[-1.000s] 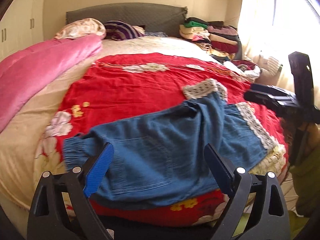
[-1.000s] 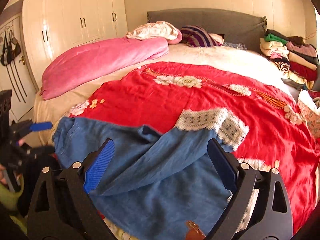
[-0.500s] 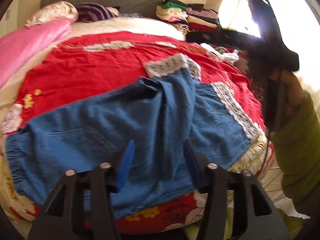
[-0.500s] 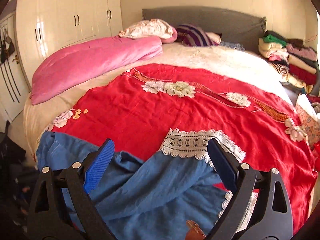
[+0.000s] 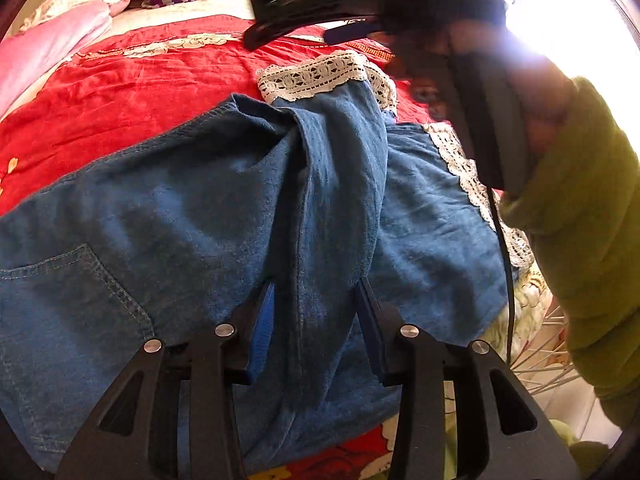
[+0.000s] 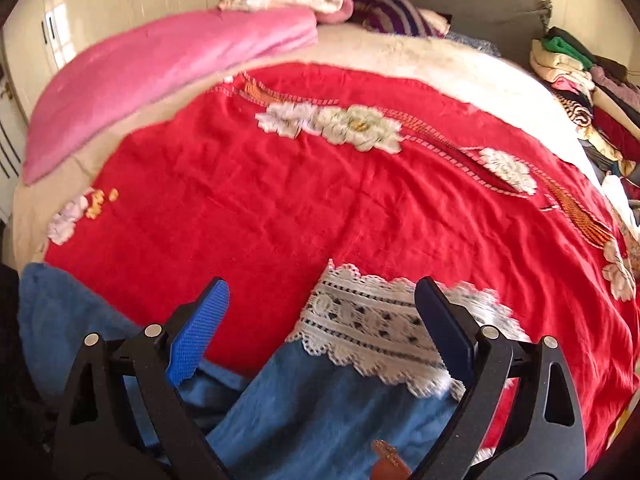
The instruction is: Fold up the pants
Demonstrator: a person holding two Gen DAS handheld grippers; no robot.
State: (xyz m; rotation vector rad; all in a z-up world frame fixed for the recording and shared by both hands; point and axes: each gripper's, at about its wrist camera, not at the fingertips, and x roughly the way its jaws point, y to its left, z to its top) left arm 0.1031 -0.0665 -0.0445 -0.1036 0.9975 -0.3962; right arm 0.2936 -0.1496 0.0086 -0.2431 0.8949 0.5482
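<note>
1. Jaws of your left gripper (image 5: 316,320) are closing around a raised fold of the pants (image 5: 200,208).
2. Your right gripper (image 6: 320,332) is hovering spread above the lace hem (image 6: 372,320).
3. Pants are lying on the red bedspread (image 6: 280,184).

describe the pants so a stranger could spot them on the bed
Find the big red floral bedspread covering the bed. At its near edge lie the blue denim pants, the only garment with white lace cuffs, unlike the folded clothes pile beside the headboard.

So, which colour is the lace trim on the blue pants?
White lace trim, clearest in the right wrist view.
</note>
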